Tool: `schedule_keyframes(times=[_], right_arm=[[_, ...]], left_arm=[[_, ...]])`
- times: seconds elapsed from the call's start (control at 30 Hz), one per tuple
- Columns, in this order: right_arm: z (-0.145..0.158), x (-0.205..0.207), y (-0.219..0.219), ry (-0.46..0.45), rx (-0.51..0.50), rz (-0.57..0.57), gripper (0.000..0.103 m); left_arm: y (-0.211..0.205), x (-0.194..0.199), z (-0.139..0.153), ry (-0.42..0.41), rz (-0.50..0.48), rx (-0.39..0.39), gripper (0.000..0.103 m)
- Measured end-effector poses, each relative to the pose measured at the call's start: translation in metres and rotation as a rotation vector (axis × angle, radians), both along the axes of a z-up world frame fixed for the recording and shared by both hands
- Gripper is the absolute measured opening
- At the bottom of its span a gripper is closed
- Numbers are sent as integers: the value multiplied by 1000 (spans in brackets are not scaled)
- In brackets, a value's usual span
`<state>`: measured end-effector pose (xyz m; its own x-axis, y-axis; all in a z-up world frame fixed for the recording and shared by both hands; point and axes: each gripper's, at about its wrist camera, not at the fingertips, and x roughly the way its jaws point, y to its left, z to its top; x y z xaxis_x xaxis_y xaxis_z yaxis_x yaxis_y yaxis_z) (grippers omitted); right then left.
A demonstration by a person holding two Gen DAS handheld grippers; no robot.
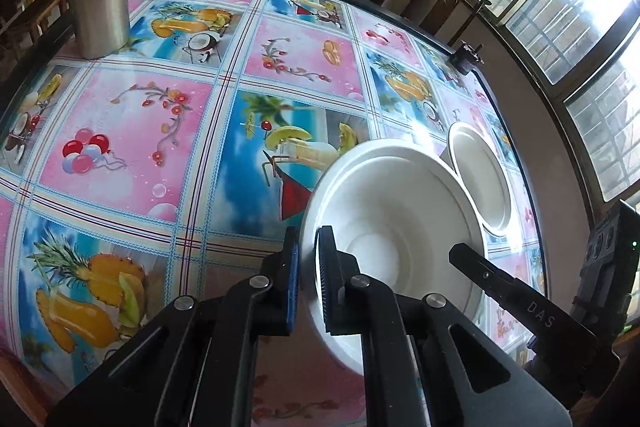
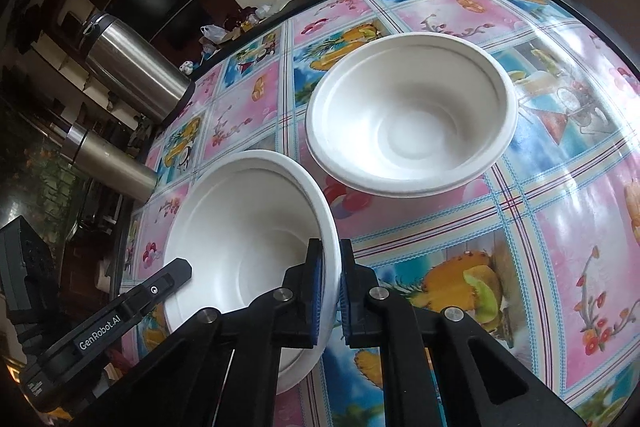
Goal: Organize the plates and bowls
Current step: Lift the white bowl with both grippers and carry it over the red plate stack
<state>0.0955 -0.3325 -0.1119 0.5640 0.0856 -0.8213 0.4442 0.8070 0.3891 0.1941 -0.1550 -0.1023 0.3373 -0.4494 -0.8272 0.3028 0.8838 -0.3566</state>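
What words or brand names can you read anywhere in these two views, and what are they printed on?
"DAS" on the black finger of the other gripper, left wrist view.
"GenRobot.AI" on the black finger of the other gripper, right wrist view.
Script on the tablecloth is too blurred to read.

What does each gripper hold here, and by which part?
Both the left gripper and the right gripper pinch one white bowl by its rim, on opposite sides. The second bowl sits free on the table.
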Motion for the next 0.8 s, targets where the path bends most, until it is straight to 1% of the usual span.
schedule_keyframes(times=[0.17,0.3,0.43,0.57,0.8], right_arm=[[-1,-1,3,1,-4,8,8],[-2,-7,10,0,-5,24,8],[-1,-18,21,-10,-6,46,8],[-2,-33,32,-20,-6,67,8],[-5,-55,50,-32,-4,98,8]], left_arm=[[-2,-12,4,-59,12,58,7],[7,-23,1,-67,21,77,7],[17,-41,0,-86,26,100,8],[25,-63,0,-121,23,144,9],[40,-91,1,-153,24,178,9]])
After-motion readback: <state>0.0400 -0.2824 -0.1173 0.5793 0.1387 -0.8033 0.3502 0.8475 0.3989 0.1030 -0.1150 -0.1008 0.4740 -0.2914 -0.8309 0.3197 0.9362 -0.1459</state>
